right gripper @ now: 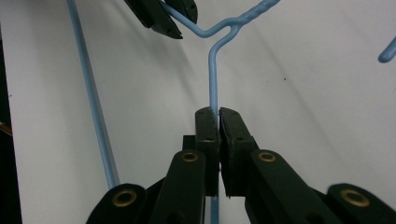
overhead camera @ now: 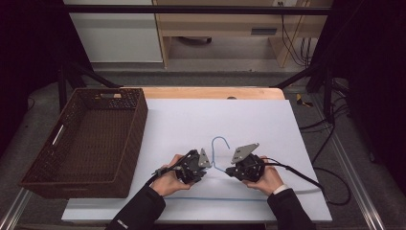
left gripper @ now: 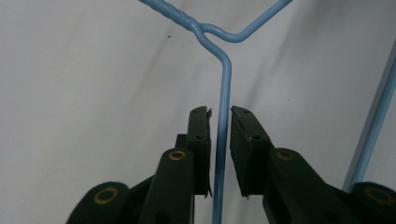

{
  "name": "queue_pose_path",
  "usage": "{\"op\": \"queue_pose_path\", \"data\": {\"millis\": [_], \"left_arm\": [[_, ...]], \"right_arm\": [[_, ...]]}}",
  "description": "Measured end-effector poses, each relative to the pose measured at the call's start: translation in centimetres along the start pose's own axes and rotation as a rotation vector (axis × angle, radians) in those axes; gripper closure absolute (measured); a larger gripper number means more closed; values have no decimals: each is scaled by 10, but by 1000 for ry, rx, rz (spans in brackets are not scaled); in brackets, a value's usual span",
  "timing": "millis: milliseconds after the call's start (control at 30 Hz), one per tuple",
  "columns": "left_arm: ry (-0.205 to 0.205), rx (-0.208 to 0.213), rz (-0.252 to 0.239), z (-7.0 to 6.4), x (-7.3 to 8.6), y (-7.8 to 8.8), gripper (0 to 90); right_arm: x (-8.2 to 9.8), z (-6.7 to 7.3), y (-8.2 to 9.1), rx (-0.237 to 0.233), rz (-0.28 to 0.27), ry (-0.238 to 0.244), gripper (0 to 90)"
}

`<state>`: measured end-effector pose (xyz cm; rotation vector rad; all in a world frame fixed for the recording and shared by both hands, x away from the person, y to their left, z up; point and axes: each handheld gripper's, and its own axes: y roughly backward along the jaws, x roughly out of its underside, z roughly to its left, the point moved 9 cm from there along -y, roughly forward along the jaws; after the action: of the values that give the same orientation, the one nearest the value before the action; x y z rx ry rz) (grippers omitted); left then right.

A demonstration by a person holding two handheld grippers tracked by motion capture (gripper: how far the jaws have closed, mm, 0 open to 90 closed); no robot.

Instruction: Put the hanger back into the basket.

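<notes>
One blue wire hanger, lying between the two grippers. Two grippers: left gripper, right gripper, one to each side of the hanger's neck. Two hands: left hand, right hand, each behind its gripper. One brown wicker basket, well off to the left gripper's outer side. One white sheet under both grippers.
</notes>
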<state>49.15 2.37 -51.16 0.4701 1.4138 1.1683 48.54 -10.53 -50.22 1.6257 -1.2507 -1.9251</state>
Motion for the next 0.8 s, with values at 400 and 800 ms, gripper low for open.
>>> {"op": "queue_pose_path", "data": {"millis": [400, 800], "left_arm": [[-31, -10, 30, -2, -1, 0, 865], [3, 24, 21, -6, -7, 17, 871]], "right_arm": [[0, 0, 1, -6, -3, -13, 873], [-8, -1, 14, -14, -68, -56, 874]]}}
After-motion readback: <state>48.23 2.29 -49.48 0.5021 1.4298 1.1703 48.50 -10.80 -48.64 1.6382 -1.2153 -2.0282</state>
